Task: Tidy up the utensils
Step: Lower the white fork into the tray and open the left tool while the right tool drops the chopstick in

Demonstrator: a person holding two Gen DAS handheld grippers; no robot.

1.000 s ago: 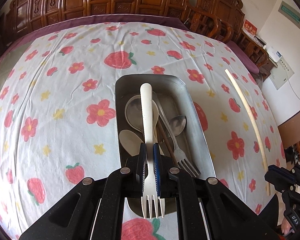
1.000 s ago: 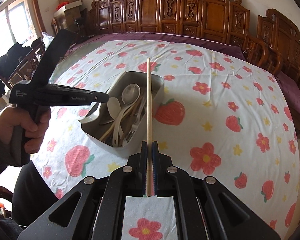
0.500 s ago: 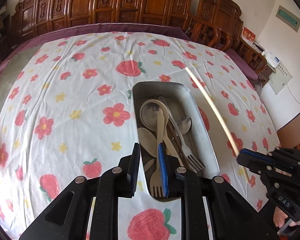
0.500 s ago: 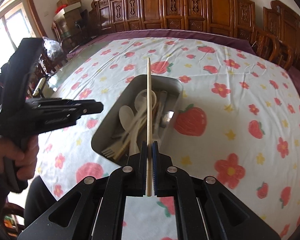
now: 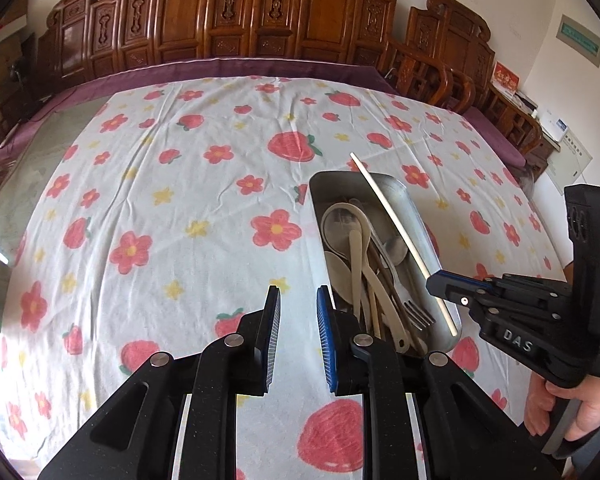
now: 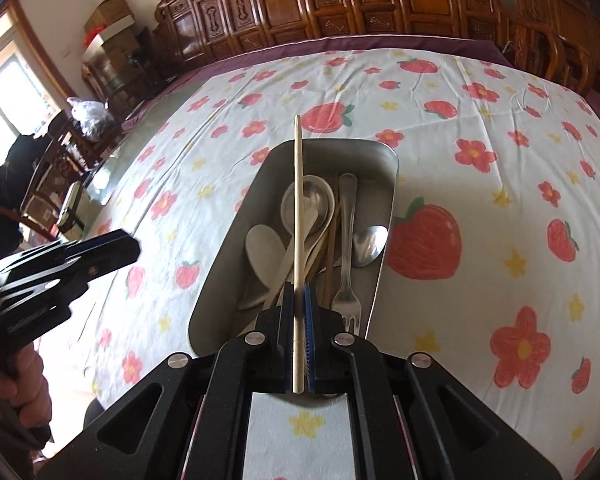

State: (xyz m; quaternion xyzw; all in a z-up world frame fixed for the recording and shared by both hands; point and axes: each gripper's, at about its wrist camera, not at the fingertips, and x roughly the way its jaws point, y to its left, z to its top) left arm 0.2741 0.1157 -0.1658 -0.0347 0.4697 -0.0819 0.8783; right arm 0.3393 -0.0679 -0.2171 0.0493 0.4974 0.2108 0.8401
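A metal tray (image 5: 424, 216) (image 6: 384, 236) on the flowered tablecloth holds several spoons and forks, among them a beige spoon (image 5: 342, 224) (image 6: 320, 196) and a metal fork (image 6: 346, 240). My right gripper (image 6: 298, 292) (image 5: 440, 280) is shut on a pale chopstick (image 6: 298, 208) (image 5: 396, 224) and holds it lengthwise above the tray. My left gripper (image 5: 298, 300) is open and empty, just left of the tray's near end; it also shows in the right wrist view (image 6: 100, 252).
The table carries a white cloth (image 5: 180, 200) with red flowers and strawberries. Carved wooden chairs (image 5: 240, 16) ring its far side. A bare glass strip (image 5: 32, 160) lies at the table's left edge.
My left gripper let the beige fork drop into the tray, opened, and moved left off the tray. My right gripper brought the chopstick from the right to over the tray.
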